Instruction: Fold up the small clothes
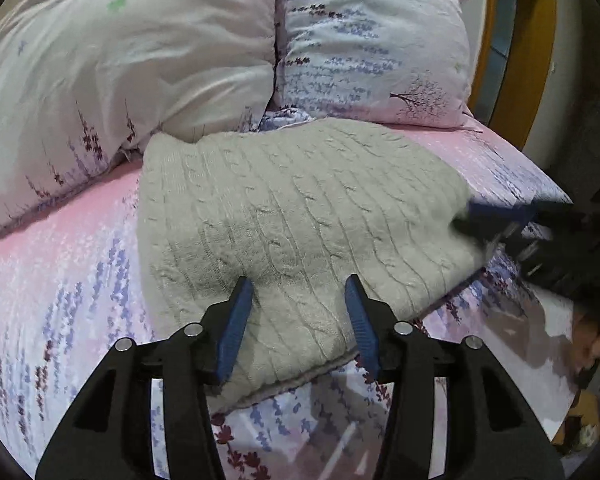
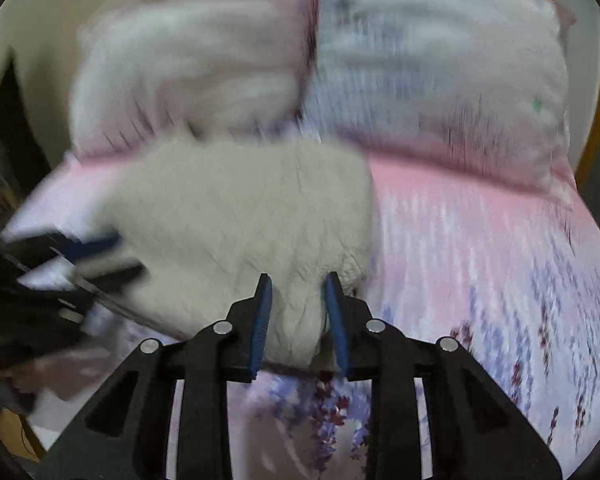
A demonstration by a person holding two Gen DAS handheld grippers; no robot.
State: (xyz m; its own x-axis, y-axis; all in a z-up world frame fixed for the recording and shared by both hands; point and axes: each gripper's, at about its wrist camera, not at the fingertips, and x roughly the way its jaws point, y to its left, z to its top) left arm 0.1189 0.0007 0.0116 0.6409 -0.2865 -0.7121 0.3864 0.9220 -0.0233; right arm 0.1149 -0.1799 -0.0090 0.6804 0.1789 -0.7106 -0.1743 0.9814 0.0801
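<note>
A grey cable-knit sweater lies folded into a thick rectangle on the pink flowered sheet. My left gripper hovers over its near edge, open, with the knit under the gap between the blue pads. At the sweater's right edge my right gripper shows as a dark blur. The right wrist view is smeared by motion. There the sweater fills the centre-left, and my right gripper straddles its near corner, with a slim gap beside the right pad. My left gripper is a blur at the far left.
Two flowered pillows stand against the head of the bed, just behind the sweater. The mattress edge drops off at the right, with a wooden frame beyond it. Bare sheet stretches to the right of the sweater.
</note>
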